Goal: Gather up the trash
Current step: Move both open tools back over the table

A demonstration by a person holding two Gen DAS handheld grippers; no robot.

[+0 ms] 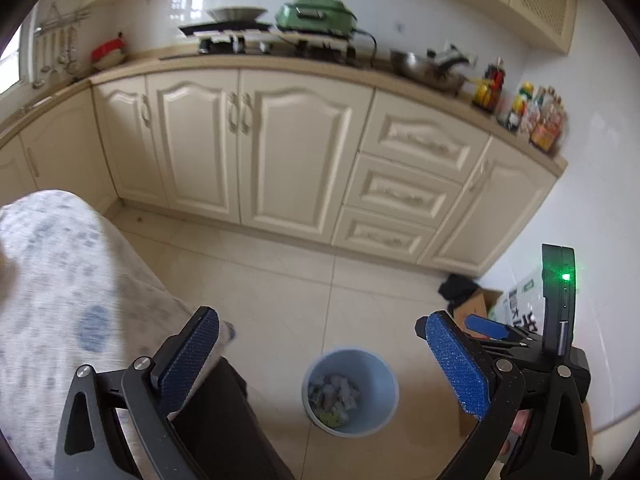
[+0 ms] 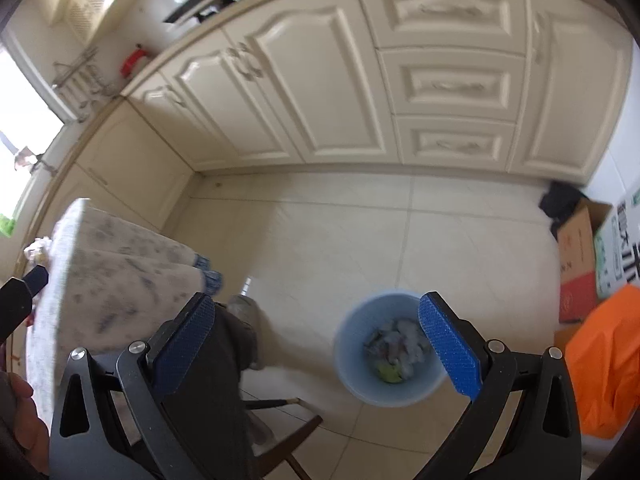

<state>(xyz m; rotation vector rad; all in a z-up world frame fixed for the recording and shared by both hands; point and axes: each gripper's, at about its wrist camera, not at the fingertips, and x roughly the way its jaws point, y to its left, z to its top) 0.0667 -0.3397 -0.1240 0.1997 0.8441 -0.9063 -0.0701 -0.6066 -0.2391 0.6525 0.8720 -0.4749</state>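
Kitchen floor [image 1: 280,280]; bin [image 1: 376,376] holds trash [image 1: 334,394].

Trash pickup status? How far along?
Done: crumpled trash lies in the blue bin on the floor. In hand: nothing; left gripper and right gripper are both open and empty above the bin. Left: can't tell; the clothed table is blurred and no loose trash shows.
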